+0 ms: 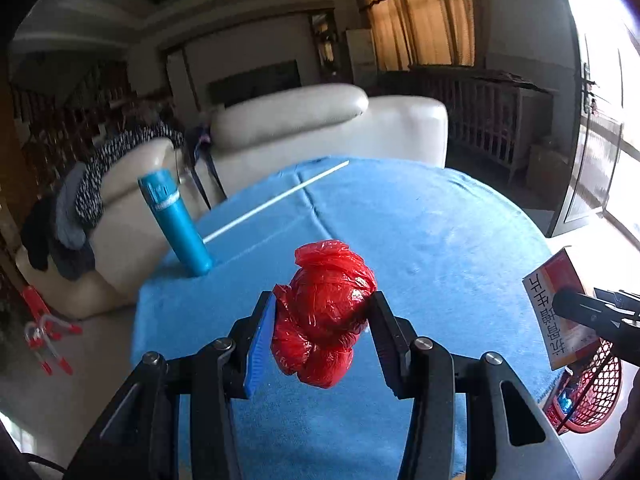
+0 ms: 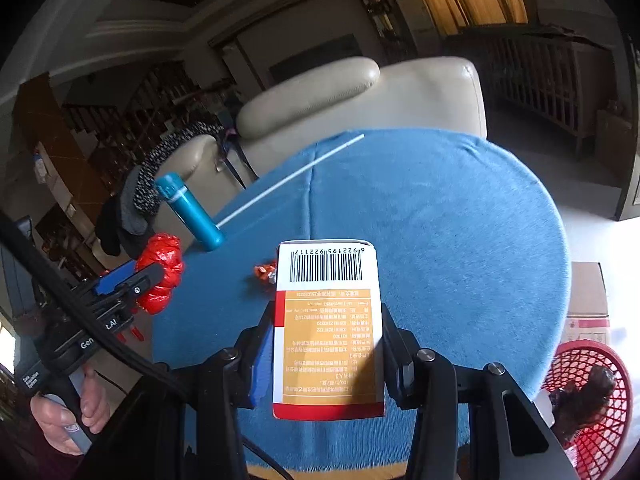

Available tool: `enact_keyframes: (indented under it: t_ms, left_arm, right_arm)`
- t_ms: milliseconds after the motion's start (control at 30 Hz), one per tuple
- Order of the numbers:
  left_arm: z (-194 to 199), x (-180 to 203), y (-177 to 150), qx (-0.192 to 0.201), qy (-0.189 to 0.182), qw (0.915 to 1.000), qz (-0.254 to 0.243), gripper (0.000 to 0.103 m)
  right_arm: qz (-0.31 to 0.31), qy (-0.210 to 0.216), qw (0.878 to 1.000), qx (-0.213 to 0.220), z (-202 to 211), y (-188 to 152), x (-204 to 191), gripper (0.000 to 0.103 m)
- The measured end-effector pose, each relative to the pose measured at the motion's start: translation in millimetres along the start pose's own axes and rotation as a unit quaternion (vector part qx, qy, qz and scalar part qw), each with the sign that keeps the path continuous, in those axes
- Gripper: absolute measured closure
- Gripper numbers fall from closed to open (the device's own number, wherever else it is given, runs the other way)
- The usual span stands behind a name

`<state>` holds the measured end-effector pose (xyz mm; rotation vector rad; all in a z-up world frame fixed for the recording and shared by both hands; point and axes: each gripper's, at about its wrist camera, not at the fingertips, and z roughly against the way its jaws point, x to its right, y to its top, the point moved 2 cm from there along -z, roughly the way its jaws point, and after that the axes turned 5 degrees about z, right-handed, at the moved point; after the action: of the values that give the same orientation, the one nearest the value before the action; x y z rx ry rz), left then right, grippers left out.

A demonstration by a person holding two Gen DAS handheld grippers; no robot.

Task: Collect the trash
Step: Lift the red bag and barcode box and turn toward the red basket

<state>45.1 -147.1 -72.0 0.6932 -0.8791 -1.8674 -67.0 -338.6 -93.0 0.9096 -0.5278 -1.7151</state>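
My left gripper (image 1: 322, 320) is shut on a crumpled red plastic bag (image 1: 326, 312), held above the round table's blue cloth (image 1: 420, 220). From the right wrist view the same red bag (image 2: 162, 274) and left gripper (image 2: 150, 276) show at the left edge. My right gripper (image 2: 326, 344) is shut on an orange-and-white carton (image 2: 326, 328) with a barcode, lifted over the blue cloth (image 2: 440, 220). That carton (image 1: 558, 312) appears at the right of the left wrist view. A small red wrapper (image 2: 266, 271) lies on the cloth beyond the carton.
A red mesh basket (image 2: 600, 400) with dark trash inside stands on the floor at the right, beside a cardboard box (image 2: 588, 304). A blue bottle (image 1: 176, 224) and a white stick (image 1: 276, 202) are on the table's far left. A cream sofa (image 1: 328, 128) stands behind it.
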Motion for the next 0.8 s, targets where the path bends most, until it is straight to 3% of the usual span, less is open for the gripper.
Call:
enact_keyframes:
  t_ms: [300,800]
  left_arm:
    - [30,29,-1,0.022,-0.006,0.9995,-0.021,0.054]
    - [33,66,-10,0.024,-0.001,0.9979,-0.061,0.054]
  right_arm:
    - [0.003,0.006,0.999,0.039,44,-9,-1,0.055]
    - [-0.023,0.006,0.998,0.055,62,-24,22,0.055]
